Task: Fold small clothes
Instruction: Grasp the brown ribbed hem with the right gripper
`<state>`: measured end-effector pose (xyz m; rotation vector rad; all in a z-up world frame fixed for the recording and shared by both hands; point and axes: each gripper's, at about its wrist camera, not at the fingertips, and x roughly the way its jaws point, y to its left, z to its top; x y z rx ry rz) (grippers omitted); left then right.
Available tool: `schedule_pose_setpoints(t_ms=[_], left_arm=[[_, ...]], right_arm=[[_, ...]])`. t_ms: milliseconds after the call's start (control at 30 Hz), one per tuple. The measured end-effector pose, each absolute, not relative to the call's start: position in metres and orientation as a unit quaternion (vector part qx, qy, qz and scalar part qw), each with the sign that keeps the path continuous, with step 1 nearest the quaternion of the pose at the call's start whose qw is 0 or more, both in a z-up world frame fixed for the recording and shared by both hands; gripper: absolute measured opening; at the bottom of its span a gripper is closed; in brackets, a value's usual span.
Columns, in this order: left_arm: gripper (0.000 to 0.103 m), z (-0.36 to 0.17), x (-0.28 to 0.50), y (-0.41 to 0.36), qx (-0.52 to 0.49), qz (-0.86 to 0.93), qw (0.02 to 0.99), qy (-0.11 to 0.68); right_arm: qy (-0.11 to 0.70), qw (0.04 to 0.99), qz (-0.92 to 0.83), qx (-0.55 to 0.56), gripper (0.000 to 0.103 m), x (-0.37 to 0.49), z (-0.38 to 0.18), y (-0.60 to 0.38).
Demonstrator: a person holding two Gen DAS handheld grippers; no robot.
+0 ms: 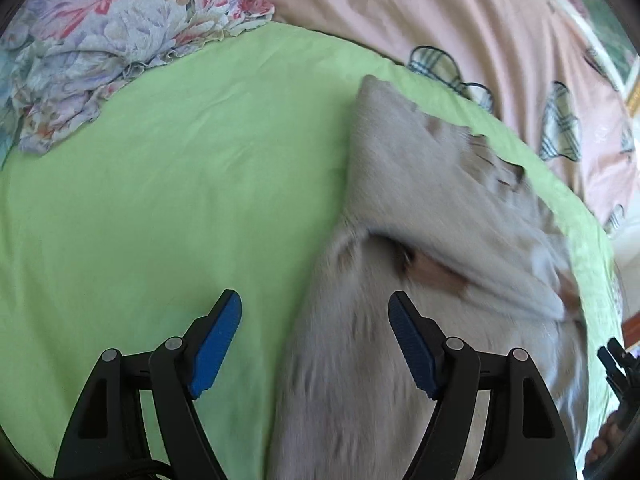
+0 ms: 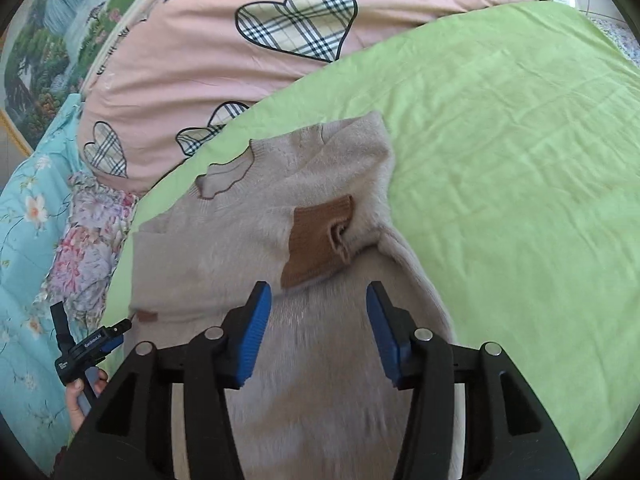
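A small beige knit sweater with a brown cuff lies on the green sheet, its sleeves folded across the body. My right gripper is open and empty, just above the sweater's lower part. In the left wrist view the sweater is blurred and fills the right half. My left gripper is open and empty, its right finger over the sweater's left edge, its left finger over bare sheet. The left gripper also shows in the right wrist view, held in a hand at the far left.
A pink quilt with plaid hearts lies beyond the sweater. Floral cloth is bunched at the sheet's far left, with a light blue floral cover beside it. The right gripper's edge shows at the far right of the left wrist view.
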<state>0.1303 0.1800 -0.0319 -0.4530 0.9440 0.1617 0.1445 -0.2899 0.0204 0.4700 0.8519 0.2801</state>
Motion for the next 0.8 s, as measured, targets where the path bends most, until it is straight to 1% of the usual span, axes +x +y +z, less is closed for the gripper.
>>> schedule_pose_setpoints(t_ms=[133,300,500,633,733,767,800], left_arm=[[0.076,-0.022,0.076,0.163,-0.201,0.051,0.868,0.450],[0.077,-0.031,0.017,0.149,-0.190,0.017,0.859,0.474],[0.077,-0.041,-0.035,0.143,-0.189,-0.005,0.849,0.493],[0.077,-0.043,-0.057,0.131,-0.213,-0.048,0.843,0.492],[0.072,-0.044,-0.067,0.117,-0.216,-0.083,0.842,0.488],[0.066,-0.044,-0.069,0.114,-0.216,-0.092,0.841,0.487],[0.063,-0.044,-0.072,0.109,-0.216,-0.103,0.841,0.486]], right_arm=[[0.417,0.868,0.147,0.227,0.058,0.113,0.019,-0.295],[0.423,0.860,0.172,0.227,0.061,0.075,0.014,-0.298],[0.431,0.849,0.205,0.227,0.063,0.031,0.008,-0.306],[0.431,0.844,0.211,0.240,0.063,0.004,0.003,-0.320],[0.434,0.841,0.208,0.246,0.063,-0.009,0.001,-0.330],[0.436,0.840,0.207,0.247,0.063,-0.013,0.000,-0.332],[0.437,0.839,0.207,0.249,0.063,-0.017,-0.002,-0.334]])
